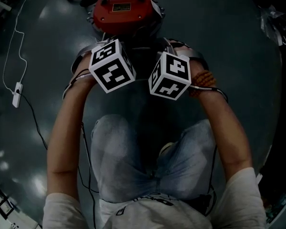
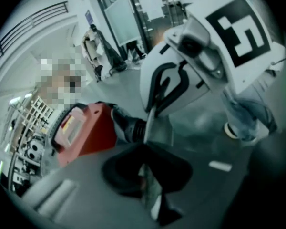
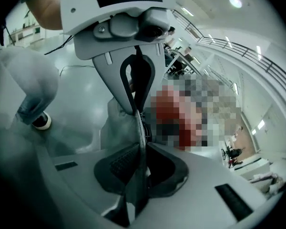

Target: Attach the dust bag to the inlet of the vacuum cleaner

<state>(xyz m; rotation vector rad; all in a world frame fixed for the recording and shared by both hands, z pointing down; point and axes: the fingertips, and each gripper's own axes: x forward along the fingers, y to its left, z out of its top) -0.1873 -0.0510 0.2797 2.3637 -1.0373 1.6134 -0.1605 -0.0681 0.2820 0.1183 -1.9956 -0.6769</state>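
Fingers [image 3: 124,166] on both my grippers are clamped on the dust bag [image 3: 117,123], a thin grey sheet stretched between them in front of the red vacuum cleaner [image 1: 121,8].

Left gripper [image 2: 148,182] and right gripper [image 3: 140,175] face each other nearly closed, each pinching one edge of the bag, near the dark ribbed inlet [image 2: 128,125]; I cannot tell whether the bag touches it yet. My worry is the grip: so little material sits in each pinch that a pull apart could slip or tear it. From the head view the marker cubes hide the opening, so I could push it on crooked.
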